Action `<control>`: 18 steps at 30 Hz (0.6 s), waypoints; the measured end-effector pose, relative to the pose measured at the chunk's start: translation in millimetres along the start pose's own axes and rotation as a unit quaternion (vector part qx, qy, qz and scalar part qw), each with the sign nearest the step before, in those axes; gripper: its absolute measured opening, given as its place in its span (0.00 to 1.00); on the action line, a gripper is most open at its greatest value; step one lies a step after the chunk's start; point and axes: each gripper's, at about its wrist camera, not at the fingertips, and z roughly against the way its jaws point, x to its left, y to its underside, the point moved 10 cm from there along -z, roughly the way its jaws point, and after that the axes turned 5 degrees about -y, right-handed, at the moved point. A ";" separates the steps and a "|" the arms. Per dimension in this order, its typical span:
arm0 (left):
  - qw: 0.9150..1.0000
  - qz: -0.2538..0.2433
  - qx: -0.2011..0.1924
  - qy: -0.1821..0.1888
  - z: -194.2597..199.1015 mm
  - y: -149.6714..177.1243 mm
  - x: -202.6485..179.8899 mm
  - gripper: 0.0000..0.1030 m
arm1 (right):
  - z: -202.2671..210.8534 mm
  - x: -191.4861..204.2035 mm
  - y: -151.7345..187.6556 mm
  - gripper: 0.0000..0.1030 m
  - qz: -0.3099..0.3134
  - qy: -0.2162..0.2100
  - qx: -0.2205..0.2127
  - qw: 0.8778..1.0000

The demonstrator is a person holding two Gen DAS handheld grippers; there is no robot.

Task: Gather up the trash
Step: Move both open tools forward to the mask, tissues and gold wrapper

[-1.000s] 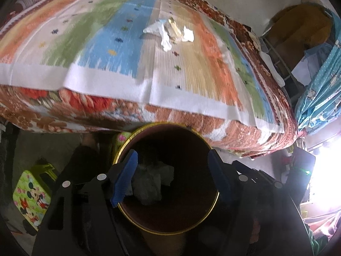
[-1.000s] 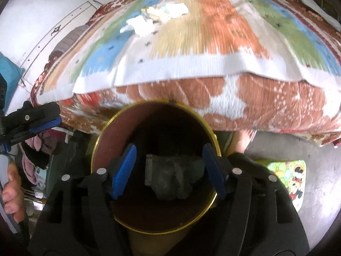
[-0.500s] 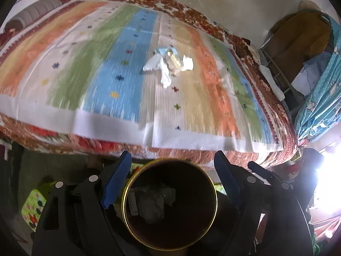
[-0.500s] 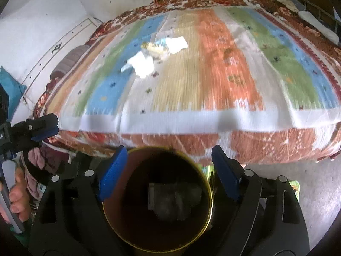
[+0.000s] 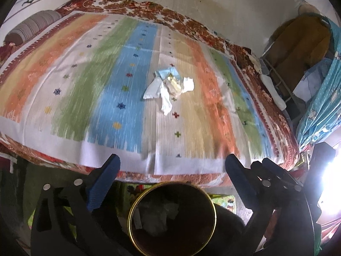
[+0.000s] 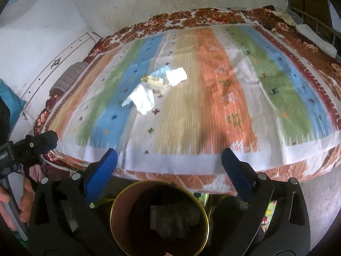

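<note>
Blue-padded left gripper (image 5: 170,179) and right gripper (image 6: 168,171) have both lifted clear of the bin (image 5: 172,217), jaws wide and empty, so some trash is binned while the crumpled paper pile (image 5: 168,86) mid-bedspread (image 5: 64,81) remains.

No lettering can be read; the white print on the left gripper (image 6: 32,145) is blurred.

The left gripper (image 5: 171,168) has its blue-padded jaws spread wide and holds nothing. The right gripper (image 6: 169,162) is likewise spread wide, nothing between its fingers.
</note>
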 end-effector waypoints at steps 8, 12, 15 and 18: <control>1.000 -0.001 -0.014 -0.006 -1.4 -25.4 0.1 0.94 | -1.7 7.6 -39.6 0.91 0.009 0.003 -0.017 1.000; 1.000 -0.011 -0.012 -0.009 -6.0 -36.0 -0.8 0.94 | -9.2 6.4 -56.6 0.91 0.008 0.007 -0.022 1.000; 1.000 -0.017 -0.010 -0.013 -10.4 -40.8 -0.8 0.94 | -16.7 6.1 -67.6 0.91 0.007 0.008 -0.024 1.000; 0.999 -0.030 -0.008 -0.015 -17.0 -46.7 -3.0 0.94 | -24.9 5.2 -78.3 0.91 0.008 0.008 -0.024 1.000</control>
